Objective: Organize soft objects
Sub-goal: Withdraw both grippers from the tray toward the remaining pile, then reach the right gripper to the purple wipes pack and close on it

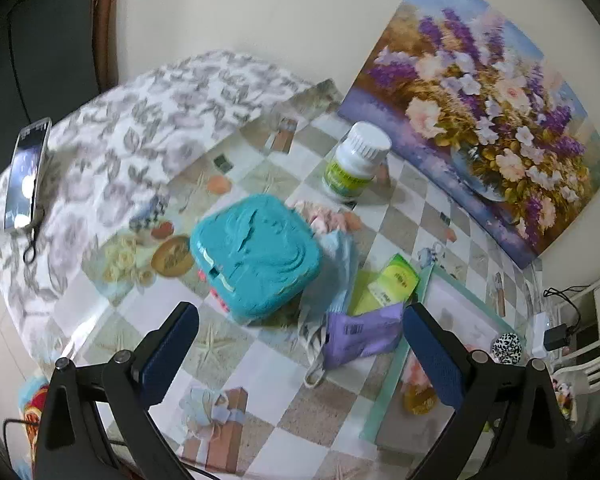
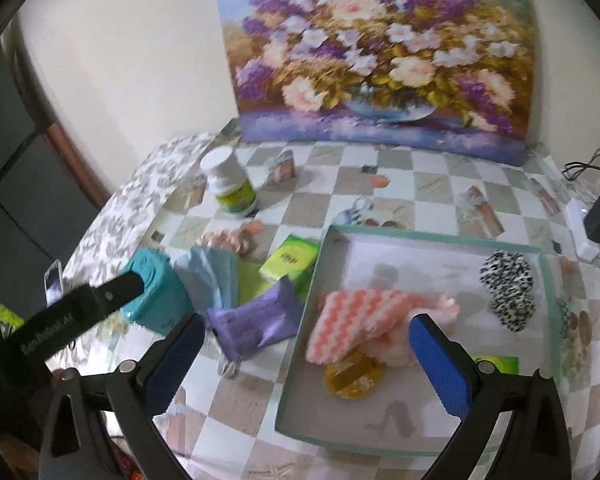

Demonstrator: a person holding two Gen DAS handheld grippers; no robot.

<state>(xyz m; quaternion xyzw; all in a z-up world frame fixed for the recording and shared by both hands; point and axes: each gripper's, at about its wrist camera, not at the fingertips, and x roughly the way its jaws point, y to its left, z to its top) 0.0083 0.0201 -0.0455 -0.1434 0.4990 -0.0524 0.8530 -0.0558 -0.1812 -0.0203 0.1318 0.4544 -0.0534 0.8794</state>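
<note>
A folded teal towel [image 1: 256, 252] lies on the checkered table, with a pale blue face mask [image 1: 340, 264] and a purple tissue pack [image 1: 360, 334] to its right. My left gripper [image 1: 300, 344] is open and empty, hovering just before the towel and the pack. In the right wrist view a green-rimmed tray [image 2: 300, 320] holds a pink zigzag cloth [image 2: 360, 320], a yellow round sponge [image 2: 354, 376] and a leopard-print pad [image 2: 508, 284]. My right gripper [image 2: 306, 348] is open and empty above the tray's near left side. The teal towel [image 2: 156, 292] shows there too.
A white pill bottle [image 1: 356, 160] and a green tissue box [image 1: 392, 284] stand on the table. A flower painting [image 1: 480, 100] leans on the wall behind. A phone [image 1: 26, 172] lies on the floral cloth at left. A charger [image 2: 598, 218] sits at the far right.
</note>
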